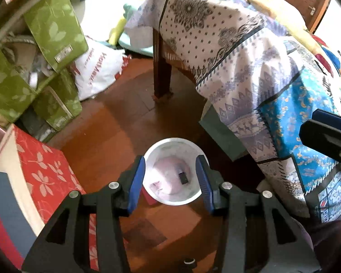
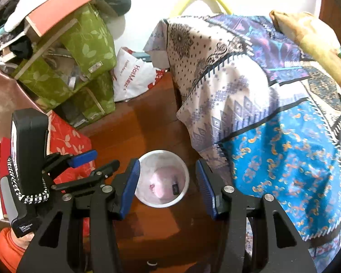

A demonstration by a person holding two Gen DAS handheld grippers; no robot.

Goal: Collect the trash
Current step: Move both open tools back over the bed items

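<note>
- A white bin (image 1: pixel 174 177) is seen standing upright on the wooden floor (image 1: pixel 129 122), mouth up, round rim; no long axis to line up with.
- Inside it a pink liner or bag (image 1: pixel 168 177) is visible with a small dark item (image 1: pixel 183 177) resting on it; what that item is cannot be told.
- The bin lies straight ahead of and below both tongs; both point steeply down at its mouth.
- Left tongs (image 1: pixel 170 182): spread, nothing between the blue pads, no contact with the rim visible. In the left wrist view the bin's mouth is framed almost centrally between the fingers.
- Right tongs (image 2: pixel 168 183): spread, nothing held. In the right wrist view the bin (image 2: pixel 163 178) sits off-centre, toward the left finger, partly hidden behind it.
- The left tongs (image 2: pixel 84 159) are also seen in the right wrist view, to the left of the bin; a hand in an orange sleeve (image 2: pixel 5 248) holds that unit.
- Judgement: the left tongs are better centred over the bin; neither side is clearly nearer.
- Judgement: with both tongs empty above the bin, the next pickup has to be sought elsewhere; no loose trash is clearly seen on the floor in either view.
- Around the bin: a bed with a patterned cover (image 1: pixel 250 63) close on the right, a red floral box (image 1: pixel 47 166) on the left, green floral boxes (image 1: pixel 54 27) and a white shopping bag (image 1: pixel 97 72) farther back.
- The bin stands on open floor, apart from bed and boxes.
</note>
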